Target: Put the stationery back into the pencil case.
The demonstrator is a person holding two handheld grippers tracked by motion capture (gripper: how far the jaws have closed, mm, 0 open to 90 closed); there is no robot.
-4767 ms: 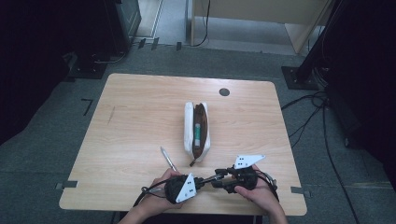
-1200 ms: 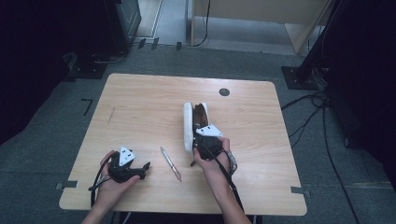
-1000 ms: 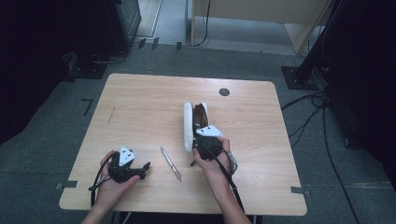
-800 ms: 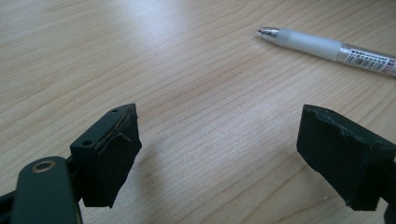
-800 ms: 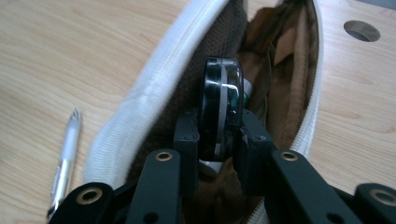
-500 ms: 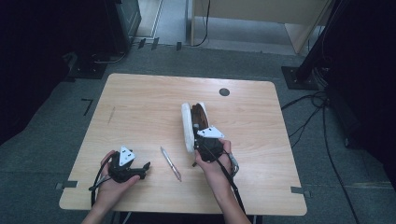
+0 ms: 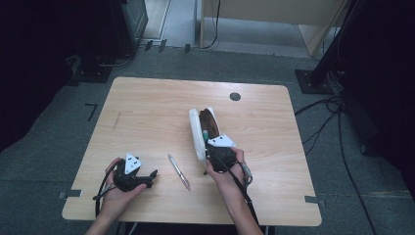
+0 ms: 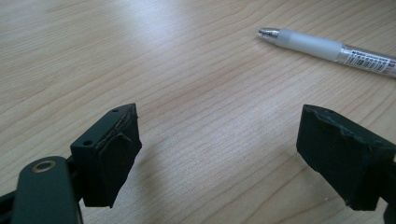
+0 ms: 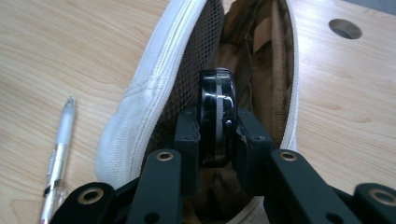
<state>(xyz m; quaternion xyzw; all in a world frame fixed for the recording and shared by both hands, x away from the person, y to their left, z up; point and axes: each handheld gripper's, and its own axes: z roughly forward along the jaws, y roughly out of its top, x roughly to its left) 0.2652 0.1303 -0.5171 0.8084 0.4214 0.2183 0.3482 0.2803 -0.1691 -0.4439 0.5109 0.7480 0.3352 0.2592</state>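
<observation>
Right hand-held gripper (image 9: pixel 218 140) was clamped on a black flat object (image 9: pixel 217 116), glossy, what it was unclear, held edge-up inside the open mouth of the white pencil case (image 9: pixel 154 88). Its jaws had just been closing, object between them. The pencil case lay on the counter (image 7: pixel 147 112), unzipped, brown lining showing. For this step done well: keep the grip firm, keep the object clear of the mesh pocket and zipper edge, move it along the case's long axis so the fabric didn't snag or drag. Left hand-held gripper (image 8: pixel 233 154) sat wide open and empty, well left of the case. Clear pen (image 7: pixel 178 171) lay just left of the case, between the two grippers, likely next.
</observation>
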